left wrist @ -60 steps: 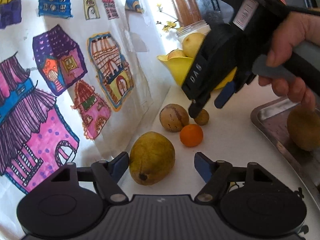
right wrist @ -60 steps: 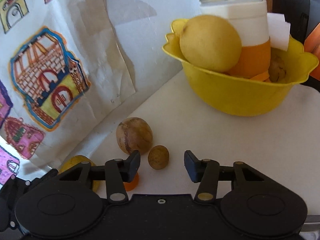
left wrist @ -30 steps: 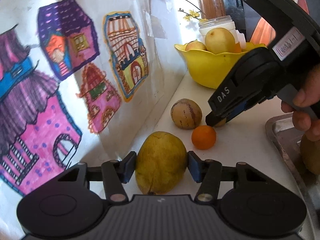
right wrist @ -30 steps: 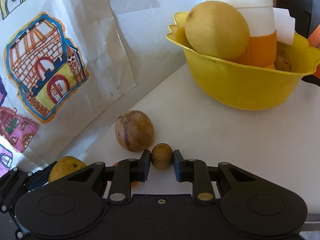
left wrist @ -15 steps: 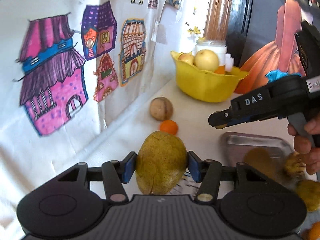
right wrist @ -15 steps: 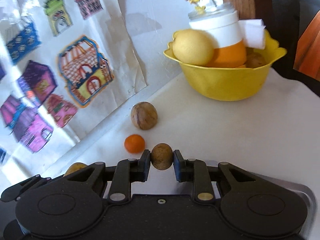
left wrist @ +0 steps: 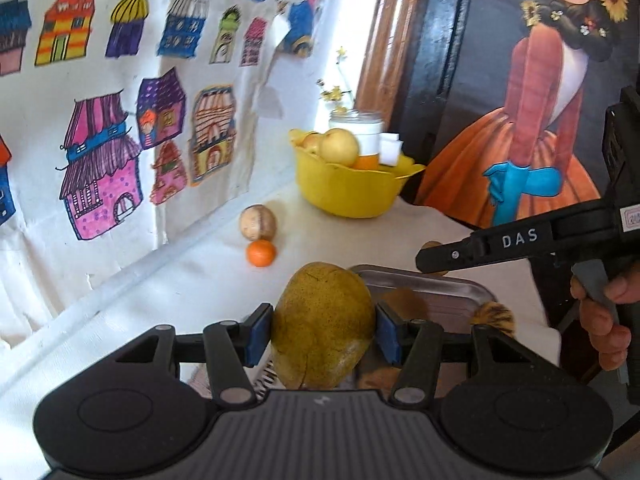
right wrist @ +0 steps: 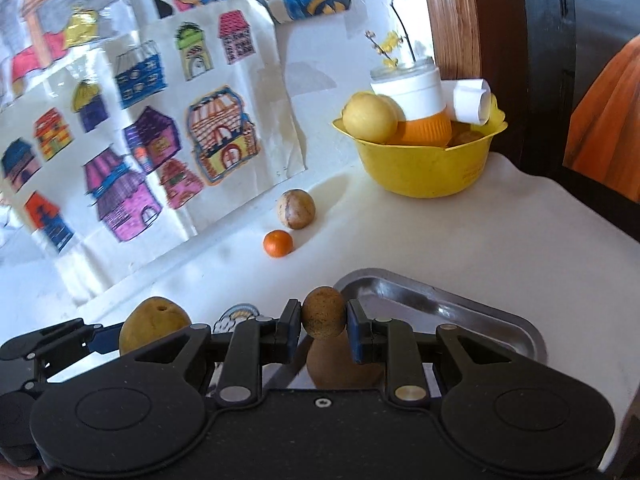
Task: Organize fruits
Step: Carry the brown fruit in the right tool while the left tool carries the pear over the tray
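Left wrist: pear (left wrist: pixel 323 324) (yellow-green) clamped in left gripper (left wrist: pixel 322 332).

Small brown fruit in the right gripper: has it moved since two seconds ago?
Yes. The small brown fruit left the table beside the beige striped fruit; it is now held over the metal tray.

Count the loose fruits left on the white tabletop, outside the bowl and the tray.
2. A tan striped round fruit sits near the wall drawings, and a small orange fruit lies just in front of it. Others may be hidden behind the tools.
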Available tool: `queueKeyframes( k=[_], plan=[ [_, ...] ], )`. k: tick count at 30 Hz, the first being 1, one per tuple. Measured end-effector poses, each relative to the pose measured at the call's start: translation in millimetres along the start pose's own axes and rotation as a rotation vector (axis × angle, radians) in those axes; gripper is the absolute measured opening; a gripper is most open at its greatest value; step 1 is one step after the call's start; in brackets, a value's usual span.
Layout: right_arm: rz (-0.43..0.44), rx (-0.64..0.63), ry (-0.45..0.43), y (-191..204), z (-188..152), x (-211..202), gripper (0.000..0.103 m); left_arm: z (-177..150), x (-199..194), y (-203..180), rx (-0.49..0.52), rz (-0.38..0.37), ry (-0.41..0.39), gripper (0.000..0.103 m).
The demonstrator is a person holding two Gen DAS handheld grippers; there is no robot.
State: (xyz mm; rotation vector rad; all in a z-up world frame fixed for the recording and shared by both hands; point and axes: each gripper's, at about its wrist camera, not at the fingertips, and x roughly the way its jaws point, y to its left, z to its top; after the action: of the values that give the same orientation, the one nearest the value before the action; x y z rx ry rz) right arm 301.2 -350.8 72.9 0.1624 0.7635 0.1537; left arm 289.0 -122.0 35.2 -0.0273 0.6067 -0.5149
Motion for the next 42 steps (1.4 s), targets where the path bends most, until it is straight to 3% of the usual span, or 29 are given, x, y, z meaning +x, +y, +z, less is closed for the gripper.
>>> queueKeyframes(
  k=[10,19,29,42],
  plan=[
    [0.01,-0.092,-0.041,1.6,-25.7,-48.4,0.026,-28.8,-41.5,-40.7,0.02,-0.032,-0.041,0.059],
    [0.018,-0.226,-0.06,7.3,-62.4,-70.6,0.026,-66.4,-55.5,-57.0,0.013,-0.047,-0.016,0.059],
    [0.027,-0.258,0.006,1.5,-82.1,-53.9,0.026,-99.1,-48.5,-68.1,0.021,-0.071,0.046,0.059],
    [-0.016,-0.263,0.122,-8.1,-80.4,-10.6,0.026,-101.2,-30.9,-81.9,0.066,-0.063,0.086,0.059]
  ],
)
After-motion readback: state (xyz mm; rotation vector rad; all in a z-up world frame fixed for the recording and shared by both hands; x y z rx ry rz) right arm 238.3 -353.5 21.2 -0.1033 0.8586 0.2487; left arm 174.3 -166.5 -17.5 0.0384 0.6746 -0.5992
